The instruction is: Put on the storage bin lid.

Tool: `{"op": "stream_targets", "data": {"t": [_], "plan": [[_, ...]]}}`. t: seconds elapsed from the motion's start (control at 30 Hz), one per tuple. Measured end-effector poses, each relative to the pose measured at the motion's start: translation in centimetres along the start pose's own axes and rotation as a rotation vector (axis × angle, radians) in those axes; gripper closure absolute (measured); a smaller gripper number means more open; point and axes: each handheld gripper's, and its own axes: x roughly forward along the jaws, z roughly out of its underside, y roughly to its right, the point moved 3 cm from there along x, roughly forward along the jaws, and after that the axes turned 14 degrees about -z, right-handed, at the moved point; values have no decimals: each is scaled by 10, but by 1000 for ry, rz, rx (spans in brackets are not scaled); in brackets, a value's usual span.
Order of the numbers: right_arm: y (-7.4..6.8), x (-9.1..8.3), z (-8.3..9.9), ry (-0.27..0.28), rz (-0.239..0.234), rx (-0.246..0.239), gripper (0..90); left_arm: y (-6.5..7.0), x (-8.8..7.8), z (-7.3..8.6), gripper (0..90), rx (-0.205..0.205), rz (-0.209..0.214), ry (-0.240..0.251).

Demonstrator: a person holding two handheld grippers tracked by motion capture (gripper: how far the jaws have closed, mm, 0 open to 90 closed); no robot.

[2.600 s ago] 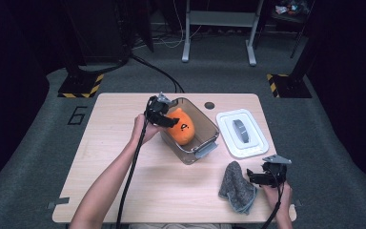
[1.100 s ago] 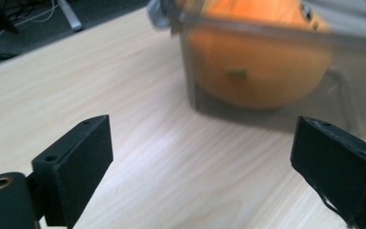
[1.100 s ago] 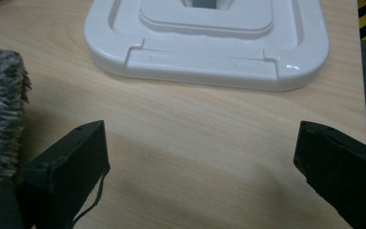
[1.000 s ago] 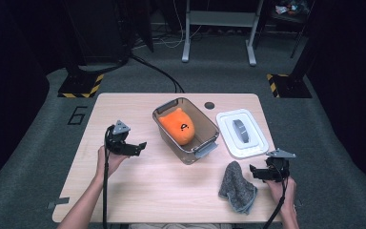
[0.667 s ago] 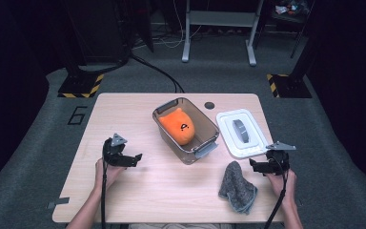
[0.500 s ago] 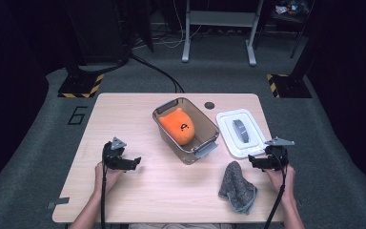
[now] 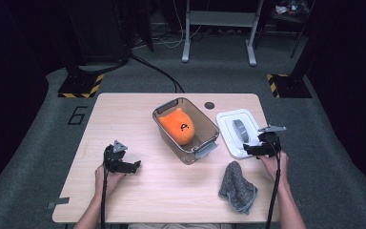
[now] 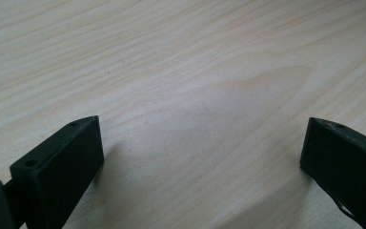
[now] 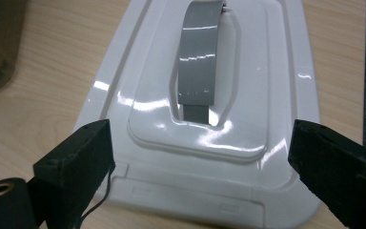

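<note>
your right gripper: spread wide and holding nothing; it sits at the near edge of the white lid, and in the right gripper view your jaws stand to either side of that near edge.
white lid: lies flat on the table, just right of the clear bin, with its grey handle folded down along the middle.
lid contact: you look just short of touching the rim; the right gripper view is too close to say for sure.
your left gripper: released and empty, low over bare wood at the near left, well apart from the bin.
clear bin: stands mid-table with the orange plush toy inside it.
grey cloth: crumpled on the table near your right hand, just below the lid.
</note>
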Motion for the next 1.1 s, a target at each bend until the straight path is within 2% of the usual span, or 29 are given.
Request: {"op": "stream_targets", "data": {"t": [0.07,0.17,0.23,0.33,0.37,0.43,0.47,0.53,0.57,0.6,0.67,0.73,0.8,0.9,0.97,1.1], "plan": [[1,4,-6,3,9,-17,90,0,0,0,4,0,0,1],[2,11,-14,-20,-6,-1,93,0,0,0,3,1,0,0],[4,16,-18,-9,10,-19,125,0,0,0,3,2,0,-1],[7,24,-24,-13,-13,-6,150,0,0,0,3,2,0,-1],[7,26,-27,-7,-8,-3,170,0,0,0,3,2,0,-1],[7,31,-30,-4,19,-30,209,0,0,0,3,3,0,-2],[8,34,-32,-22,19,-24,219,0,0,0,3,9,4,-9],[11,39,-36,-23,3,-8,292,0,0,0,3,9,5,-4],[11,41,-39,-18,25,-23,314,0,0,-1,3,15,4,2],[11,42,-40,-24,39,-34,327,1,1,-1,3,1,4,7],[11,47,-43,-44,14,-25,362,0,0,-1,4,13,13,-2],[11,50,-47,-52,21,-19,395,1,0,-1,5,15,11,-2],[11,53,-49,-37,26,-29,437,1,0,-1,5,15,11,-1],[12,58,-47,-64,28,-37,480,1,0,-1,6,17,10,-1],[12,61,-46,-64,14,-28,503,1,0,-1,7,17,11,0],[13,62,-46,-55,18,-20,602,1,0,-1,7,17,12,1]]}}
